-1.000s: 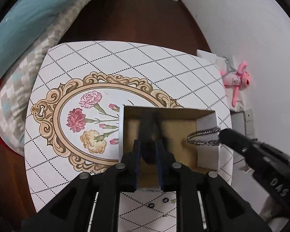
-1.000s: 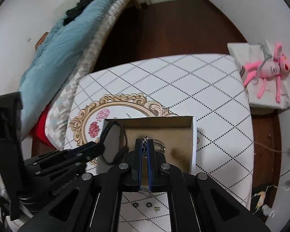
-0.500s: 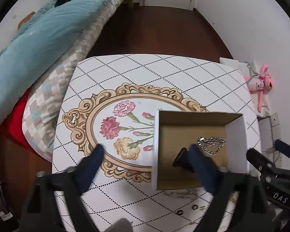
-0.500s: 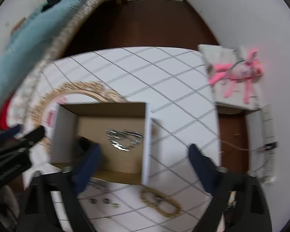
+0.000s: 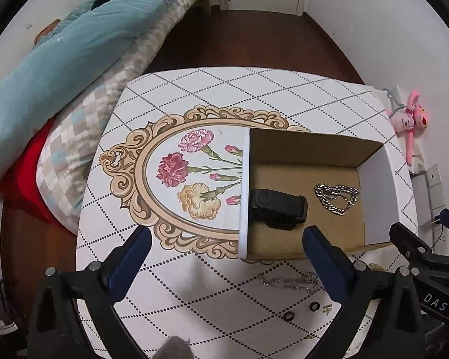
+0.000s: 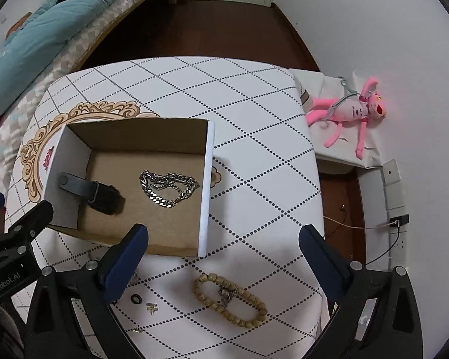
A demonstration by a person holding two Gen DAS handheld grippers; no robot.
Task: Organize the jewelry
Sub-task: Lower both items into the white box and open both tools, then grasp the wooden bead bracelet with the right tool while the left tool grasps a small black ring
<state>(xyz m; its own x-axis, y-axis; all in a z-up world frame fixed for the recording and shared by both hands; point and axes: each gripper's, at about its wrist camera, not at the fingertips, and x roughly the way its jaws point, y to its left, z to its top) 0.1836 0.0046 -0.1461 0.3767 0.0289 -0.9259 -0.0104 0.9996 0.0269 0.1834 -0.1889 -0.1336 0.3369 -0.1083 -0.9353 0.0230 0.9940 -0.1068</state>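
The left gripper (image 5: 224,249) hangs above the near edge of the tabletop (image 5: 230,92) with its blue-padded fingers (image 5: 128,261) spread wide and nothing between them. The right gripper (image 6: 223,248) is likewise spread wide and empty, its fingers (image 6: 321,254) straddling the near right corner of the cardboard box (image 6: 206,185).

The box (image 5: 244,191) is open-topped, white outside and brown inside, and stands on the white, dotted-diamond tabletop (image 6: 224,89), partly over a printed gold oval frame with carnations (image 5: 176,167). Inside it a silver curb-link chain (image 6: 167,188) lies in a loose heap on the floor of the box, apart from a black strap-like item (image 6: 89,191) that rests against the left wall; what that item is exactly cannot be told. The left wrist view shows the same chain (image 5: 336,197) toward the right wall and the black item (image 5: 277,208) at the left.

Outside the box, on the near tabletop, lie a tan beaded bracelet (image 6: 230,303) with a small metal charm, a thin silver chain (image 5: 290,281), two small black rings (image 5: 289,316) and a tiny gold stud (image 6: 150,307).

Writing: "DAS" in white letters on the right gripper's body (image 5: 434,302) as seen from the left wrist, and "CenRobot.AI" on the left gripper's body (image 6: 3,284) as seen from the right wrist.

A pink plush toy (image 6: 348,109) lies on a white sheet beside the table.
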